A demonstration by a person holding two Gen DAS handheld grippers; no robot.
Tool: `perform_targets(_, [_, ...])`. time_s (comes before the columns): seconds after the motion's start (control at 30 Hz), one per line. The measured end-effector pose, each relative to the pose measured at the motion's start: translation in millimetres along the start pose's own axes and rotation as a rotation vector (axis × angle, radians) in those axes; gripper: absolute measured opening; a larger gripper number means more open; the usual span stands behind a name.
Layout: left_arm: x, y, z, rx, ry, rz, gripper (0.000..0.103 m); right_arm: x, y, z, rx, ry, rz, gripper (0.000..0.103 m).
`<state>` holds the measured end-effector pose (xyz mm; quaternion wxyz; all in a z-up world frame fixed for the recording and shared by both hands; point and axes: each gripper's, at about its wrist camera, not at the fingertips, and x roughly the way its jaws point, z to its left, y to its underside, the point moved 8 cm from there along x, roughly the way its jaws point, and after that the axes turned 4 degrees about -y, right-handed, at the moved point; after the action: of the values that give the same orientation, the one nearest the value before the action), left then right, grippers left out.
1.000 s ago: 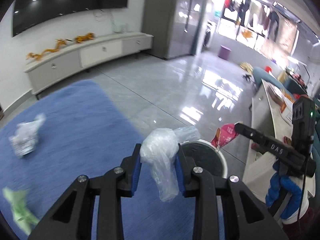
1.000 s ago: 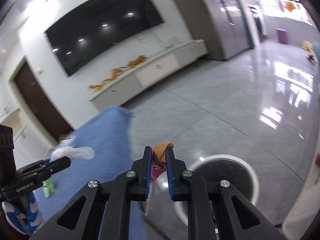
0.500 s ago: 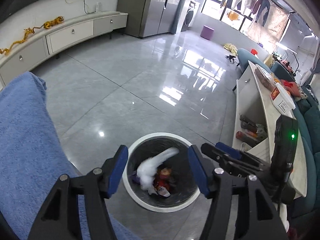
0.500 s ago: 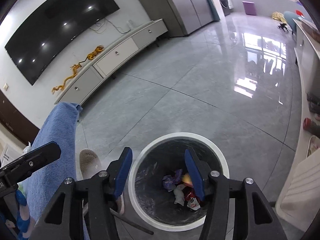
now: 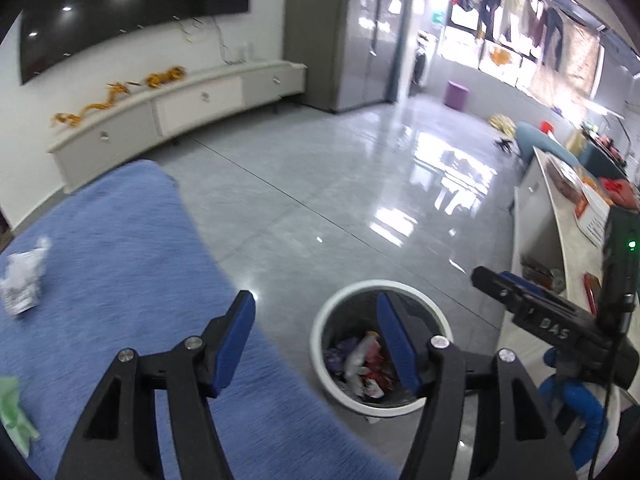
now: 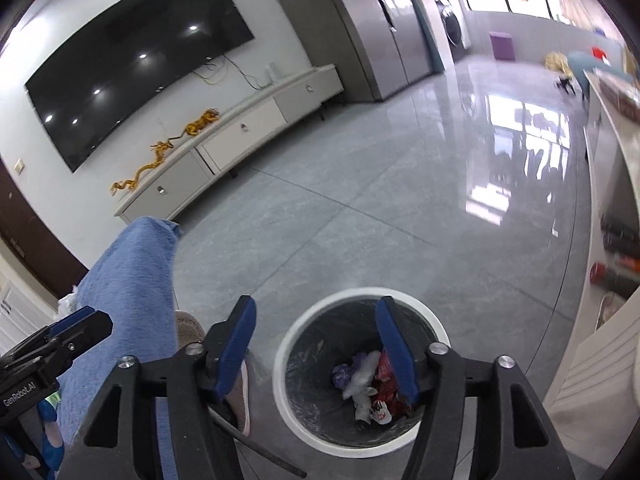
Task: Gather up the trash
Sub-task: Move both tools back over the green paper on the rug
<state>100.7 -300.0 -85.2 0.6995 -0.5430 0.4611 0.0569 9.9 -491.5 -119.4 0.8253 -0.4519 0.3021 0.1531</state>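
A round white-rimmed trash bin [image 5: 320, 328] [image 6: 280, 360] stands on the floor, lined in black. Inside lie crumpled wrappers [image 5: 366, 368] [image 6: 370, 380], white, red and purple. My left gripper [image 5: 316, 336] hangs above the edge of the blue cloth and the bin, its jaws opening with nothing between them. My right gripper [image 6: 314, 340] hovers over the bin's left rim, jaws also opening and empty. On the blue cloth [image 5: 112, 260] lie a crumpled clear wrapper [image 5: 22, 280] at the far left and a green scrap [image 5: 14, 416] near the bottom left corner.
A person's shoe [image 6: 236, 380] rests on the floor left of the bin. A low white counter [image 5: 560, 264] with bottles stands to the right. A TV cabinet [image 6: 224, 152] runs along the far wall across glossy grey tiles [image 5: 360, 184].
Both grippers opened. The clear plastic bag left the left jaws and the red wrapper left the right jaws; both now lie in the bin. The left gripper has swung back toward the cloth.
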Motion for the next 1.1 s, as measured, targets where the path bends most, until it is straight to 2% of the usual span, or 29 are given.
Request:
perform_targets(0.1, [-26,3,22,-0.019,-0.055,-0.054,0.073,-13,-5,27,-0.047,-0.012,-0.028,0.069])
perform_targets(0.3, [-71,11,60,-0.051,-0.137,-0.133,0.074,-29,-7,82,-0.134,-0.058,-0.058,0.076])
perform_targets(0.43, [-103,16,91,-0.078,-0.220,-0.199,0.074,-37,-4,120,-0.200,-0.087,-0.073,0.084])
perform_targets(0.6, [-128,25,124,-0.121,-0.284,-0.249,0.074,-47,2,164,-0.276,-0.126,-0.087,0.092])
perform_targets(0.8, [-147,45,157,-0.170,-0.313,-0.242,0.074,-53,11,204,-0.343,-0.160,-0.105,0.103])
perform_targets(1.1, [-175,72,198,-0.248,-0.383,-0.269,0.074,-59,25,245,-0.391,-0.231,-0.126,0.103])
